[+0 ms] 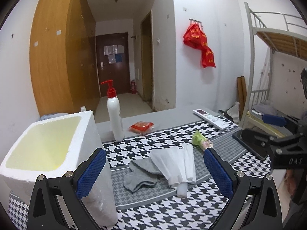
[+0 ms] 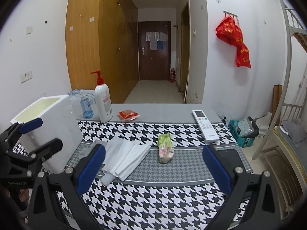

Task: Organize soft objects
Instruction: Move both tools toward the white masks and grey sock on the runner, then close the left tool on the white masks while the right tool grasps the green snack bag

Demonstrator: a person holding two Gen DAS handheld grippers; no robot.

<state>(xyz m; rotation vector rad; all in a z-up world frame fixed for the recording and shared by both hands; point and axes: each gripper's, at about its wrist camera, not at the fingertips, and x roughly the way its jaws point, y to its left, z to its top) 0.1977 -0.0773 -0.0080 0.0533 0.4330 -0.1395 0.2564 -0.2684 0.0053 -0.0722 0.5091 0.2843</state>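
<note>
Black-and-white houndstooth cloth (image 2: 153,201) with grey bands; grey sock (image 1: 140,174), white folded towel (image 1: 176,164) at 12 o'clock — red-capped white bottle (image 2: 103,103), yellow-lined white foam box (image 1: 44,143).

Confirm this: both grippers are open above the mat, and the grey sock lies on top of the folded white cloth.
One thing is wrong: the left wrist view shows the folded white cloth lying over the grey sock, not under it. The left gripper and right gripper are indeed open above the mat.

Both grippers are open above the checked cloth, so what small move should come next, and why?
Probably lower the left gripper onto the grey sock: it lies loose between the open fingers, partly under the folded white cloth, beside the empty white foam box.
</note>
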